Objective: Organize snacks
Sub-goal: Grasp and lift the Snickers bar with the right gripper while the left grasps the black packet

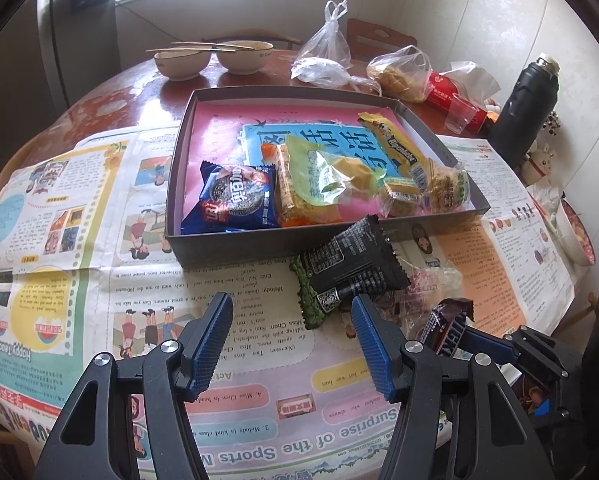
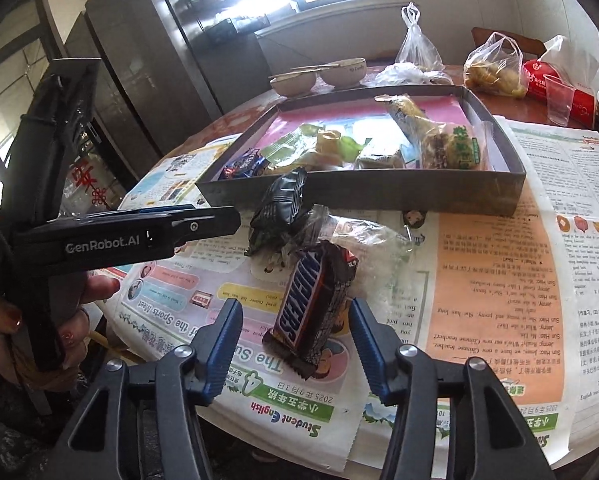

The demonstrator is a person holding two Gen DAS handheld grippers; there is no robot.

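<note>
Right claw point(image 2: 295, 344) straddles Snickers bar point(image 2: 311, 304), jaws apart.

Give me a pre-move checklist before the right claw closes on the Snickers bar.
1. Right claw open: ok.
2. Snickers bar sits between its fingers: ok.
3. Fingers touching the bar: cannot tell.
4. Black packet clear of the bar: not ok, both lie in one pile with clear wrappers.
5. Left claw open and out of the way: ok.
6. Room left in the box: ok, pink floor shows at the back.
</note>
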